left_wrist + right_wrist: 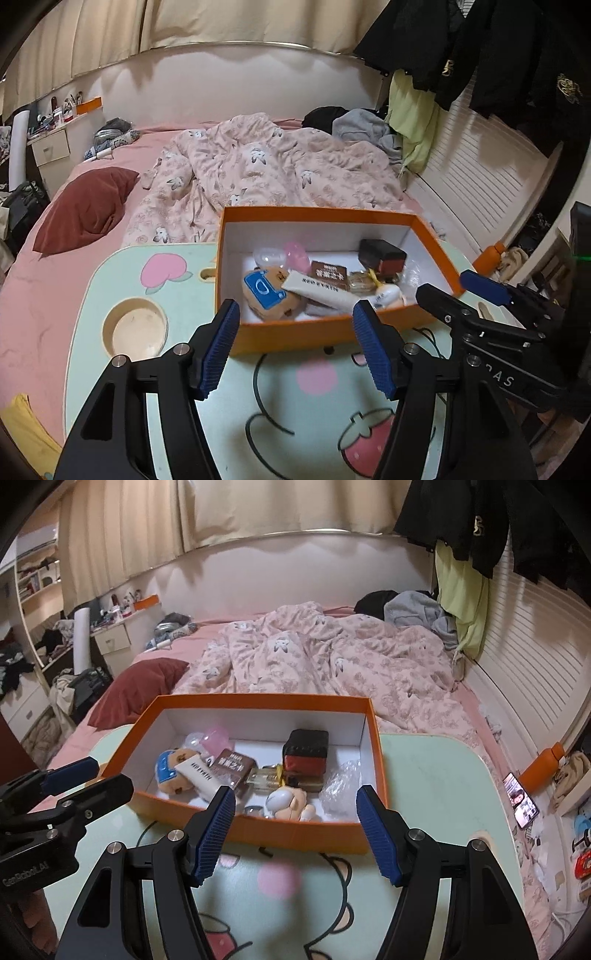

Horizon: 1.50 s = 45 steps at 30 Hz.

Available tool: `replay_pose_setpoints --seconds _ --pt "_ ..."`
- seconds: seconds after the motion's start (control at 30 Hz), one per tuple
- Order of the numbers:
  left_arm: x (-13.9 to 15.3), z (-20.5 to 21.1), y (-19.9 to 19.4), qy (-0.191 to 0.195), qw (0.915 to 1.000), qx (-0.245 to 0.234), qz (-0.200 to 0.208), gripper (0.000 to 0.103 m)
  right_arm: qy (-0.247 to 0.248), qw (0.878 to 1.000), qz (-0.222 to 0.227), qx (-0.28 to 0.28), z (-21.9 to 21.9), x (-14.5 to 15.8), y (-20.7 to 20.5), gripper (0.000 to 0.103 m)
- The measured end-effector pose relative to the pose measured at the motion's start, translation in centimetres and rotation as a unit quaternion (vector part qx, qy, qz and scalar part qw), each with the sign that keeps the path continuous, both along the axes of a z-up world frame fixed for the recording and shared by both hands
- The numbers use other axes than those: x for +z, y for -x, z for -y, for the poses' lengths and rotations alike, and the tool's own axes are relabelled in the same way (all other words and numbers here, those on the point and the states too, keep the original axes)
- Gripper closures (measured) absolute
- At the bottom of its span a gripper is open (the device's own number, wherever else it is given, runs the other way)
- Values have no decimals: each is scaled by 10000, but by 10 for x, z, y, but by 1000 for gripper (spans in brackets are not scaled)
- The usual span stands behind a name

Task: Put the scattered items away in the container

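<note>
Reading left to right: your left gripper (pixel 295 347) hangs over the pastel cartoon-printed lap table (pixel 122 284), its blue pads well apart with nothing between them; its partner, your right gripper (pixel 295 827), is just as wide and just as empty (both sit short of the box's near wall, apparently drawn clear of it). Between and beyond them stands the orange box (pixel 295 830), open-topped so items drop straight in. It already holds a plush toy (pixel 173 771), a white tube (pixel 197 775), a brown booklet (pixel 232 770), a black-and-red cube (pixel 304 751), a small figurine (pixel 288 803) and crumpled clear plastic (pixel 340 784). No loose item shows on the table, so the tidying looks essentially done. The table rests on a pink bed (pixel 33 295) with a rumpled floral duvet (pixel 266 162); dark jackets (pixel 480 44) hang at right.
</note>
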<state>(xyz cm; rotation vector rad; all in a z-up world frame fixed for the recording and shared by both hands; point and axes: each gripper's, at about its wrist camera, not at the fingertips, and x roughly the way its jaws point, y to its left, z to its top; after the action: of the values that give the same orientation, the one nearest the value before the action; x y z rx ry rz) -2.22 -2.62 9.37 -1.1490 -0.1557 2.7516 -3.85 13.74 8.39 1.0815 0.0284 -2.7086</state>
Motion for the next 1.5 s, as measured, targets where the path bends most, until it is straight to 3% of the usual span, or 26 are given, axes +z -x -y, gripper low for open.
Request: replay_pose_setpoints --seconds 0.17,0.23,0.57,0.87,0.93,1.0,1.5 --pt "-11 -5 -24 9 10000 -31 57 38 -78 9997 -248 17 -2 6 -34 35" --pt "-22 -7 -32 -27 9999 15 141 28 -87 9996 -274 32 -2 5 -49 33" --pt "-72 -13 -46 -288 9969 114 724 26 -178 9993 322 -22 -8 -41 -64 33" --pt "-82 -37 -48 571 9966 61 588 15 -351 9974 609 -144 -9 -69 -62 31" --pt "-85 -42 -46 705 9951 -4 686 5 -398 9972 612 -181 -9 -72 -62 29" --pt "-86 -40 -45 713 9949 37 717 2 -365 9971 606 -292 -13 -73 -60 23" --pt "-89 -33 -53 716 9949 217 673 0 -379 9972 545 -355 -12 -72 -62 20"
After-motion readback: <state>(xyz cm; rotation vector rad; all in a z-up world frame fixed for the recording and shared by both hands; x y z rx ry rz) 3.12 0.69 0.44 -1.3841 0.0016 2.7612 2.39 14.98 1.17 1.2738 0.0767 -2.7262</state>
